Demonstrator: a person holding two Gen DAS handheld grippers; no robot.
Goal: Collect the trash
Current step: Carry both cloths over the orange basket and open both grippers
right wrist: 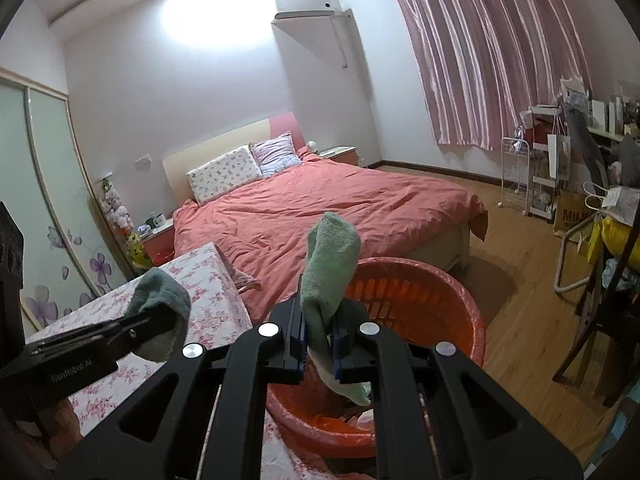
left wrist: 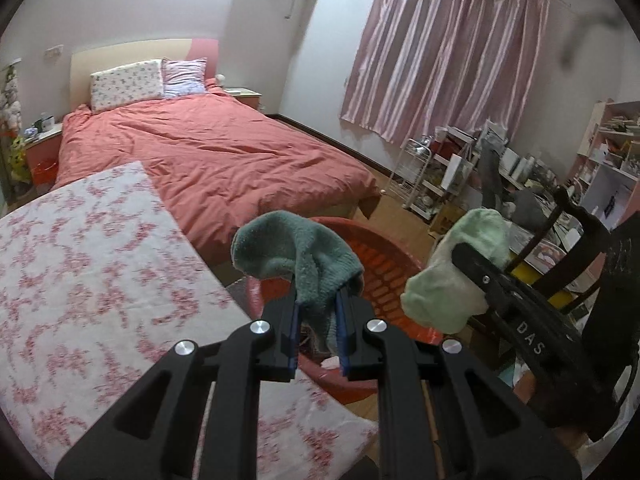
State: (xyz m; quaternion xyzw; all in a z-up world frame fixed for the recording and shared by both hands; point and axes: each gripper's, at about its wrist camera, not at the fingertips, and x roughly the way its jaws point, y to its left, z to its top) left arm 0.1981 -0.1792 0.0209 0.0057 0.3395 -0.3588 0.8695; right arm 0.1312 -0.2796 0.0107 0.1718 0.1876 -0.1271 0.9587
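1. Far left you've got the table with the floral cloth point(left wrist: 88, 264). Nothing loose shows on the part in view, and its right edge sits just beside the basket, which I'd guess is why you're working from this corner.

2. Your left gripper point(left wrist: 318, 320) has its fingers pinched narrow on the darker teal sock point(left wrist: 292, 252). The grip is low on the fabric, so the top flops over. It hangs over the near-left rim of the red basket point(left wrist: 384, 276), which looks like lining up for a drop.

3. The basket stands on the wood floor between the table and the bed point(left wrist: 208, 152), lined with a red bag. A few scraps already lie in the bottom, though I can't count them.

4. Your right gripper point(right wrist: 318, 332) is clamped just as narrow on the pale green sock point(right wrist: 332, 264), held upright over the basket's near rim.

5. Count: two socks, one per gripper, neither in the basket yet; one basket; two pillows at the bed's head.

6. Both fingers need to open over the basket, not over the rim, or a sock could catch on the edge.
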